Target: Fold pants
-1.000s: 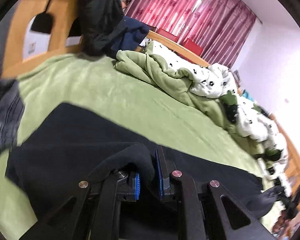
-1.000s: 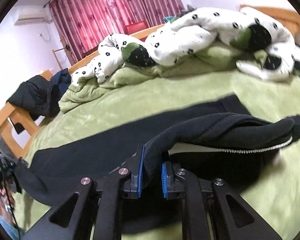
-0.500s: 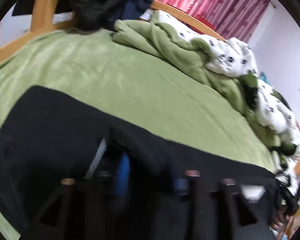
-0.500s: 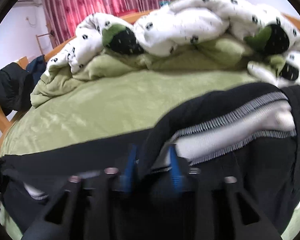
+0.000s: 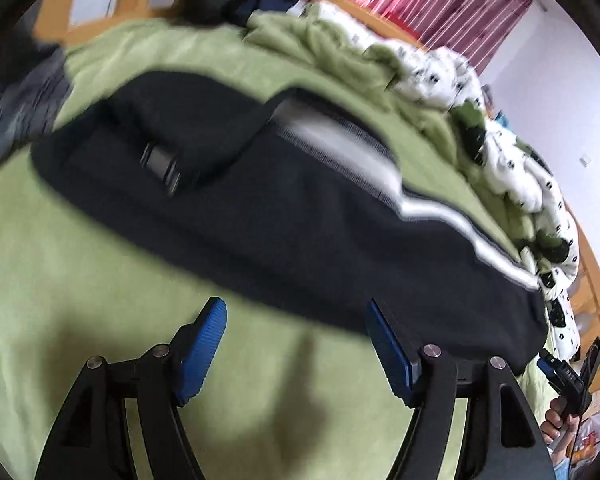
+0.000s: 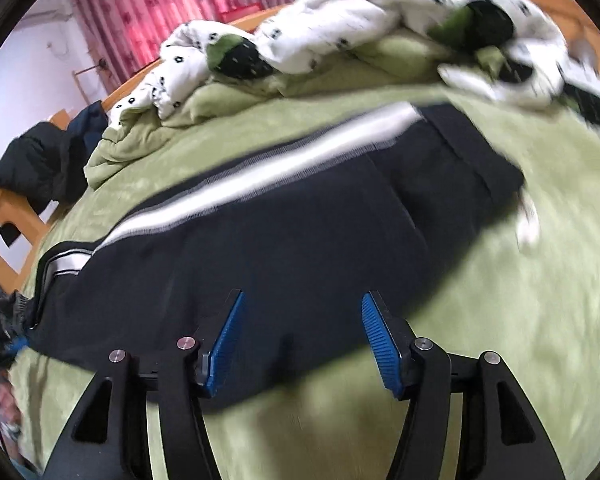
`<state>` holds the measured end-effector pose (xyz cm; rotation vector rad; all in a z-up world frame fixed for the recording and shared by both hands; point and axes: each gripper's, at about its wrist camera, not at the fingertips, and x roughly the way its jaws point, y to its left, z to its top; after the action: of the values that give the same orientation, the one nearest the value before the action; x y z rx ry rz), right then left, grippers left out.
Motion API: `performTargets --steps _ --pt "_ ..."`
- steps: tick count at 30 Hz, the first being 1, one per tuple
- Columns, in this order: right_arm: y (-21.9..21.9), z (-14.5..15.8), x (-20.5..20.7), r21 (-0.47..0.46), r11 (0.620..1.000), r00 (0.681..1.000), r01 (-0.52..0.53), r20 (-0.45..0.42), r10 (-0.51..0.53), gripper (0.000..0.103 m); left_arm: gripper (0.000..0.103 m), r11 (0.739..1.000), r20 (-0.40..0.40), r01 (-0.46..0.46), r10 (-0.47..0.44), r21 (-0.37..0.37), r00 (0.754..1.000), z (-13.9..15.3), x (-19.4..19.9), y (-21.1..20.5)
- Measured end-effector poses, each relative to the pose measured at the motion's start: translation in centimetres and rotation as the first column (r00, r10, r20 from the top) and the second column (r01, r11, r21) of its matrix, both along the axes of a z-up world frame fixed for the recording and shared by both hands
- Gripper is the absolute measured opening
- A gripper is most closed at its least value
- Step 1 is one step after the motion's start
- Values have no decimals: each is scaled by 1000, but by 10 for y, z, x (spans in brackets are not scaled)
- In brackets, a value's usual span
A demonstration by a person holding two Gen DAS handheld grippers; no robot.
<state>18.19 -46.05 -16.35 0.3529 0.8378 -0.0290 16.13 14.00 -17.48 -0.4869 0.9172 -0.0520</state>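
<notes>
Black fleece pants with a white side stripe (image 5: 300, 216) lie folded lengthwise on green bedsheet (image 5: 100, 280). Left gripper (image 5: 296, 344) and right gripper (image 6: 300, 340) have just been opening, nothing between pads. Risk: unsecured top layer may slide, misaligning edges.

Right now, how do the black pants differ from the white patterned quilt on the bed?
The black pants lie spread flat in a long band across the green bedsheet; the white patterned quilt is bunched in a heap behind them. The pants are dark with a white side stripe, the quilt white with dark spots. Both rest on the bed.
</notes>
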Motion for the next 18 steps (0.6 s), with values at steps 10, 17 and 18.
performTargets --steps 10,17,18 --pt "-18 -47 -12 155 985 996 78 -56 -70 60 70 972 17 -105 112 -212 994 -28 2 35" --pt "-28 -54 36 217 970 994 113 -33 -109 61 68 948 15 -186 196 -257 980 -33 49 42" --pt "-27 -54 42 207 971 993 118 -26 -116 62 64 943 23 -225 237 -247 971 -33 52 42"
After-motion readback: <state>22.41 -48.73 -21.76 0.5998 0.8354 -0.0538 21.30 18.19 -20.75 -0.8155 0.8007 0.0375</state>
